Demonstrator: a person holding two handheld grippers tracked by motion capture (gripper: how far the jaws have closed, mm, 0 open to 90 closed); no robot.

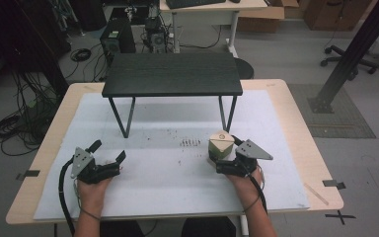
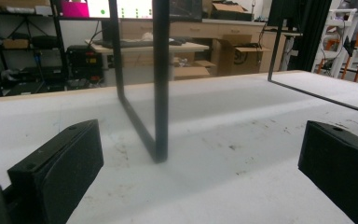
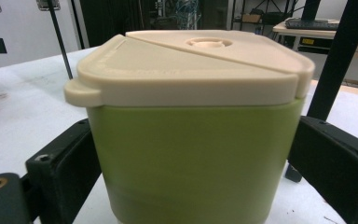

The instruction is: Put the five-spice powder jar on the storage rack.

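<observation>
Right tongs (image 1: 221, 157): at about 4 o'clock on the desk (image 1: 296, 123), held in the person's right hand (image 1: 244, 180). A green container (image 1: 220, 145) with a cream lid (image 3: 191, 65) stands upright between the two jaws. In the right gripper view the left jaw lies right against the container's green wall; the right jaw sits just beside the opposite wall, and contact there cannot be confirmed. Jaws stand wide, set around the container's full width. Grip not confirmed.

Container position: on the white mat (image 1: 168, 173) that covers the desk, right of centre, just in front of the right front leg of the black stand (image 1: 172, 74), i.e. at roughly 5 o'clock from the stand. The lid is seated flat, with a small tab at one edge and a round boss on top.

Left tongs (image 1: 109, 150): at about 8 o'clock on the desk, held in the left hand (image 1: 93, 190), pointing toward 1 o'clock. Jaws wide apart with nothing between them; the left gripper view shows bare mat and one leg of the stand (image 2: 161, 84) ahead, well apart from the jaws.

The mat has scattered dark specks near its centre (image 1: 190, 142), just left of the container.
</observation>
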